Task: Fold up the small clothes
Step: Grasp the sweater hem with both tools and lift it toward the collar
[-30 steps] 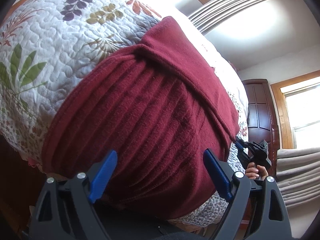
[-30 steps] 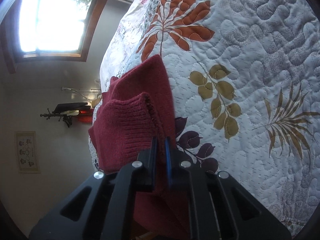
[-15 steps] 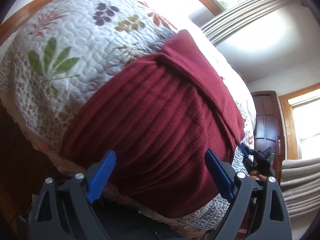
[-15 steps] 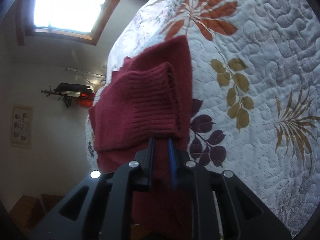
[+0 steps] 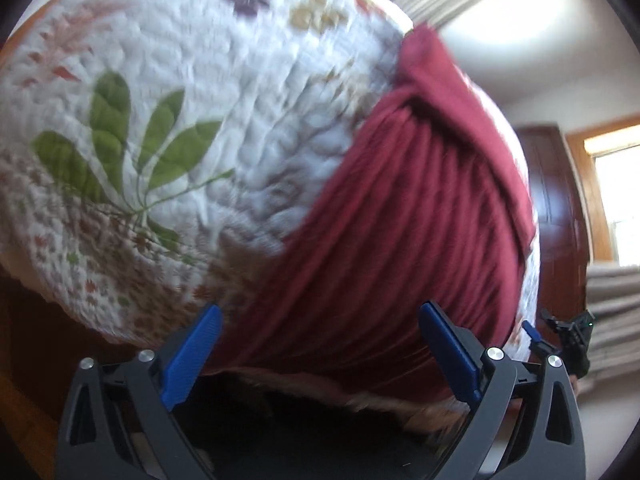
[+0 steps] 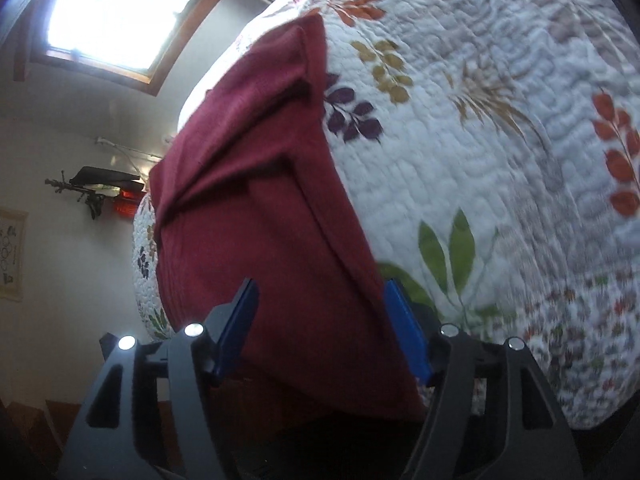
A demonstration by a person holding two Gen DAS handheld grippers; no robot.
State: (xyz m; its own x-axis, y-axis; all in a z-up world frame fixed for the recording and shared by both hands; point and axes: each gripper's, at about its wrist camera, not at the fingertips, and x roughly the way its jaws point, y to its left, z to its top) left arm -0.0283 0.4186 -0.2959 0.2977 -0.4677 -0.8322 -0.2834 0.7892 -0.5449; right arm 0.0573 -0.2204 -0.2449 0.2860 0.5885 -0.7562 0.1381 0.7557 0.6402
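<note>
A dark red knit sweater [image 5: 400, 220] lies folded on the leaf-print quilt [image 5: 168, 80], close to the bed's near edge. Its sleeve is laid flat across the body [image 6: 256, 152]. In the left wrist view my left gripper [image 5: 320, 356] is open, its blue pads [image 5: 192, 354] spread wide just short of the ribbed hem, holding nothing. In the right wrist view my right gripper [image 6: 320, 332] is open too, with the sweater's near end [image 6: 312, 312] lying between and beyond its blue pads [image 6: 236, 332]. The right gripper also shows small at the far right of the left wrist view [image 5: 536, 334].
The quilt [image 6: 500, 140] drops off over the bed edge right below both grippers. A dark wooden wardrobe [image 5: 560, 208] and curtains [image 5: 608, 308] stand beyond the bed. A window [image 6: 116, 12] and a wall-mounted rack [image 6: 92, 188] are on the other side.
My right gripper has opened and let go of the sleeve cuff, which now lies flat on the sweater. Both grippers have drawn back toward the bed's edge.
</note>
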